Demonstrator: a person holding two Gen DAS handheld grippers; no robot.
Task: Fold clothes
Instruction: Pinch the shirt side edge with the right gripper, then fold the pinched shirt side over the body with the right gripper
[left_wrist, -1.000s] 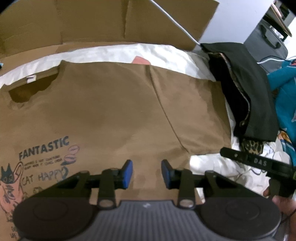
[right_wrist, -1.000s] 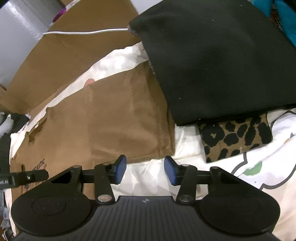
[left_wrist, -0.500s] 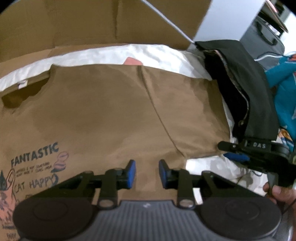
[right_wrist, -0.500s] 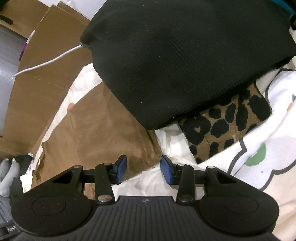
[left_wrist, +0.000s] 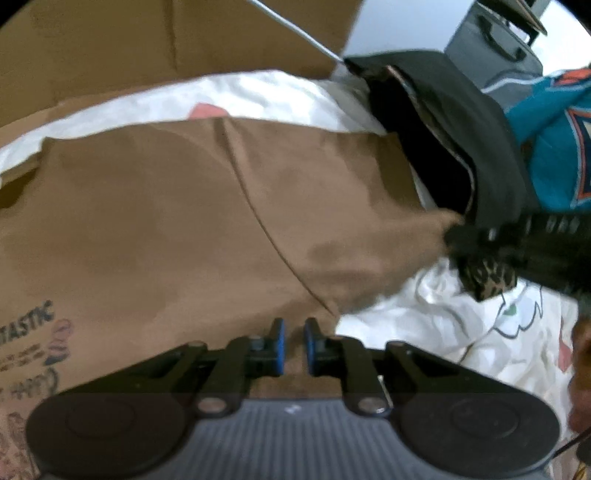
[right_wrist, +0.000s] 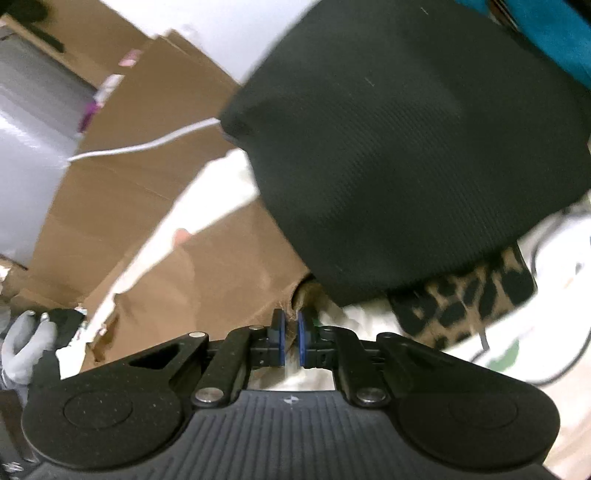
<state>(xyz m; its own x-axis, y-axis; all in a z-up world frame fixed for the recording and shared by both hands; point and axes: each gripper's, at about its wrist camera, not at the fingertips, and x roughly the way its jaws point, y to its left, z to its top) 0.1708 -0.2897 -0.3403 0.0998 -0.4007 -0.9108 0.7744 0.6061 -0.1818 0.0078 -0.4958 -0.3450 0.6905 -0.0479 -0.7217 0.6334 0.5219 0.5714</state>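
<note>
Spread flat across the white bed sheet (left_wrist: 424, 332) — brown T-shirt (left_wrist: 184, 221). Left hand-held gripper (left_wrist: 293, 345) low over its side, blue pads narrowly parted, pinching nothing. Right hand-held gripper (right_wrist: 291, 341) clamped on the sleeve hem beside the black folded garment (right_wrist: 406, 147) — leopard-print cloth (right_wrist: 465, 299) underneath.

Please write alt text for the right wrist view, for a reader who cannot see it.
The right gripper is closed on the corner of a brown T-shirt's sleeve. Beside it lies a folded black garment on a leopard-print one.
</note>
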